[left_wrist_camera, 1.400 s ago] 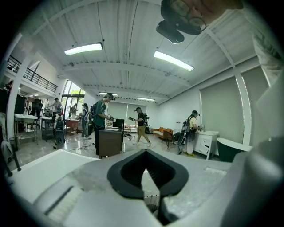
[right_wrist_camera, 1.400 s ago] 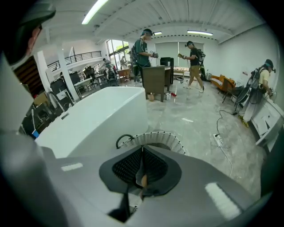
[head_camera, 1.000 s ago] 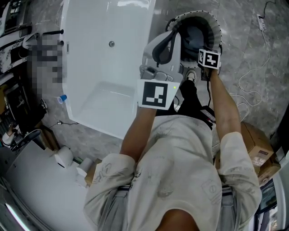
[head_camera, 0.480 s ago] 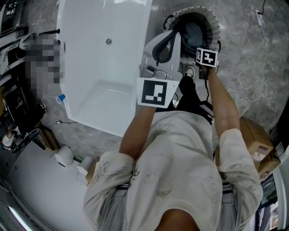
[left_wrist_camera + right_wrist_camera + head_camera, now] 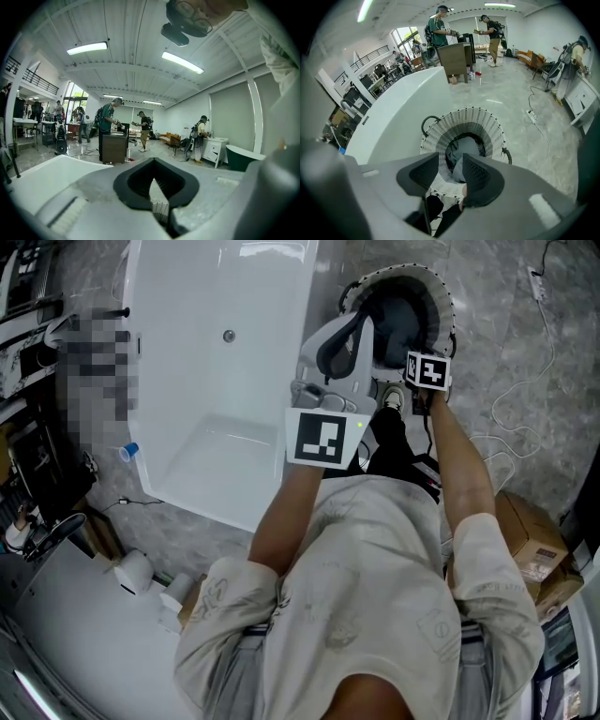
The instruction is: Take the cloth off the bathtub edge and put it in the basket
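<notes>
One white bathtub (image 5: 225,381). One wicker basket (image 5: 487,125) just beside it, one grey cloth (image 5: 462,150) down inside. Two grippers: right gripper (image 5: 450,154) over basket, jaws just been opening, now parted, cloth seen in the gap, unpinched. Left gripper (image 5: 153,161) pressed together, empty.

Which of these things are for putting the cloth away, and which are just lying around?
For the job:
cloth, inside the basket
basket
bathtub

Just lying about:
blue cup
cardboard box
paper roll
power strip
</notes>
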`<state>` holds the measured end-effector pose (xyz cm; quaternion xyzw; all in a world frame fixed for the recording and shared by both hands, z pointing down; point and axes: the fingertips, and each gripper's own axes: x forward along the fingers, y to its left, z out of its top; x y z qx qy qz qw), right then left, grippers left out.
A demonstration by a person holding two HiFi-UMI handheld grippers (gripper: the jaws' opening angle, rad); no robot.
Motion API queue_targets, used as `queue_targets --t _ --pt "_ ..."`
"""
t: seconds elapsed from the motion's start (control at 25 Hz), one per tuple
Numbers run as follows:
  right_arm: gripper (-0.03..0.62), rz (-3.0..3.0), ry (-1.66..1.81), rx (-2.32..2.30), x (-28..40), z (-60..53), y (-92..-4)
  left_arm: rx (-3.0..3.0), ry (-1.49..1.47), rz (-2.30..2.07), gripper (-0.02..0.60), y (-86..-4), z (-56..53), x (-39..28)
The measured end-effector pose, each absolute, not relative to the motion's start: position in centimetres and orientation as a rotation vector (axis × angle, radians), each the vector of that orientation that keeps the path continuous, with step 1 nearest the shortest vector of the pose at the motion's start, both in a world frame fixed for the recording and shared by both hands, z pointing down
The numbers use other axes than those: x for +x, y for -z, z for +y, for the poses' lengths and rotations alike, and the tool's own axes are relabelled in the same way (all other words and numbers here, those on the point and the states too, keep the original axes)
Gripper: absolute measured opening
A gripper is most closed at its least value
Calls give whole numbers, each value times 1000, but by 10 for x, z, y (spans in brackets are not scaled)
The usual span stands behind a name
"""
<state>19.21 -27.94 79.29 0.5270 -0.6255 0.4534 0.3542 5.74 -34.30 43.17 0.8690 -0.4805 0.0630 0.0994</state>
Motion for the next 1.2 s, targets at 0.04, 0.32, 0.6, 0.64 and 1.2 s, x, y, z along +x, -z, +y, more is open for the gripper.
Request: queue_targets --t 0.04,0.32,0.6,0.64,1.2 --pt "164 -1624 -1171 1368 192 -279 -790 2574 -185 -1424 0 -430 -343 57" --pt "164 -1677 -1137 1394 191 -273 -764 2610 -148 -1448 0 -406 -340 59" --pt "164 -1748 -1053 1421 187 -274 -726 2656 -99 -1477 0 -379 -335 60" --pt "163 -1767 -1033 1421 186 -276 -719 2658 -94 -1481 0 -376 -334 59" --pt "163 -2085 -674 1528 166 -307 -571 2683 -21 -1582 0 -337 -312 37"
